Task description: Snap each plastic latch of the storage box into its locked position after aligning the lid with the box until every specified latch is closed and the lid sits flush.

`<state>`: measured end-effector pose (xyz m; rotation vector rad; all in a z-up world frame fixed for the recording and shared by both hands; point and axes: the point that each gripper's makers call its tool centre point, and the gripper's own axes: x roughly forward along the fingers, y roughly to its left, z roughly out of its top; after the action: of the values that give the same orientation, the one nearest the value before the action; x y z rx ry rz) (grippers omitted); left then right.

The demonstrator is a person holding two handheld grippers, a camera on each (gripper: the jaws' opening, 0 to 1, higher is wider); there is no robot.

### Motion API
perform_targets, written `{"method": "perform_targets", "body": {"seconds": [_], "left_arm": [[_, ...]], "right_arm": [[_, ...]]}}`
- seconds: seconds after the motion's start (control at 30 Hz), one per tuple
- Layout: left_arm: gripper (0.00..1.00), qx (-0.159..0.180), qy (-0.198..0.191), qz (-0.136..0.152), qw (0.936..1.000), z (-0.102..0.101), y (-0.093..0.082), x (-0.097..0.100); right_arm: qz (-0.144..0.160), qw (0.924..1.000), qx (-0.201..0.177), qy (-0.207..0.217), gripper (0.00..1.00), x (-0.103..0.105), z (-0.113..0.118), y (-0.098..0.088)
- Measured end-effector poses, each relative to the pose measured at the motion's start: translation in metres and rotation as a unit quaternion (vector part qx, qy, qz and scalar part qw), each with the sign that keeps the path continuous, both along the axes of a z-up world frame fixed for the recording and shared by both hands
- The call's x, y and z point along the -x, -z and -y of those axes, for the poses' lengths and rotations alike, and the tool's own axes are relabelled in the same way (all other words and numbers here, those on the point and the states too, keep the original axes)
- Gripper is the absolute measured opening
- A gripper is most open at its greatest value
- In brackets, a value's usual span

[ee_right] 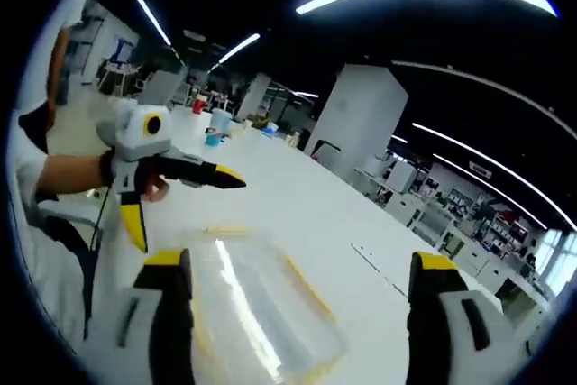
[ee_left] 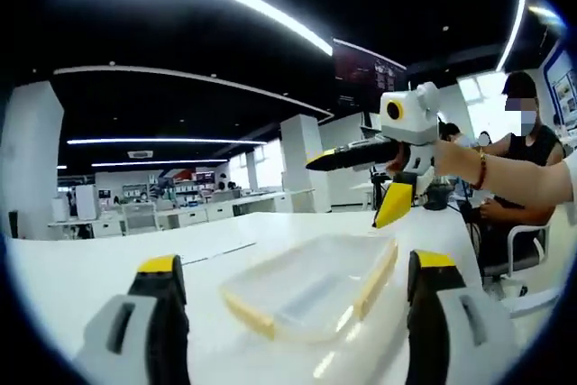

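A clear plastic storage box (ee_left: 311,290) with yellow latches (ee_left: 379,270) along its sides lies on the white table (ee_left: 108,263), just beyond my left gripper (ee_left: 296,263). That gripper is open, its jaws wide apart on either side of the box and touching nothing. My right gripper (ee_left: 347,191) hovers above the box's far end, held by a hand, jaws spread. In the right gripper view the same box (ee_right: 261,304) sits between and beyond the jaws of the open right gripper (ee_right: 299,259), with the left gripper (ee_right: 191,214) at the left, also open. Whether the latches are snapped down is unclear.
A person (ee_left: 527,151) sits on a chair at the table's far right end. White pillars (ee_right: 361,123) and rows of desks (ee_left: 180,214) stand in the background. Bare tabletop (ee_right: 315,196) extends beyond the box.
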<state>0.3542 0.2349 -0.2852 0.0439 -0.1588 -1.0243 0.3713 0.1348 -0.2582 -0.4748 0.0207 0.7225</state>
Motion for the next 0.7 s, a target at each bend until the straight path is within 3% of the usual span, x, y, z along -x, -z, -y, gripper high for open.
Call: {"method": "perform_targets", "body": {"seconds": [0.07, 0.23, 0.3, 0.33, 0.43, 0.7], "left_arm": [[1.0, 0.003, -0.001, 0.003, 1.0, -0.005, -0.004, 0.005], [1.0, 0.001, -0.023, 0.001, 0.9997, -0.022, -0.006, 0.016], [1.0, 0.003, -0.026, 0.01, 0.9996, -0.028, -0.007, 0.022], [1.0, 0.009, -0.031, 0.01, 0.9994, -0.032, -0.008, 0.024], [1.0, 0.023, -0.037, 0.009, 0.999, -0.039, -0.009, 0.031], [1.0, 0.006, -0.061, 0.011, 0.9981, -0.048, 0.014, 0.05]], "right_arm": [[0.037, 0.9986, -0.037, 0.005, 1.0, 0.013, 0.004, -0.011], [0.046, 0.9982, -0.027, 0.029, 1.0, 0.029, 0.014, -0.005], [0.058, 0.9973, -0.033, 0.03, 1.0, 0.04, 0.016, -0.005], [0.068, 0.9955, -0.058, 0.034, 1.0, 0.046, 0.015, -0.009], [0.069, 0.9943, -0.072, 0.036, 1.0, 0.061, 0.015, -0.005], [0.085, 0.9916, -0.08, 0.056, 1.0, 0.085, 0.019, 0.018]]}}
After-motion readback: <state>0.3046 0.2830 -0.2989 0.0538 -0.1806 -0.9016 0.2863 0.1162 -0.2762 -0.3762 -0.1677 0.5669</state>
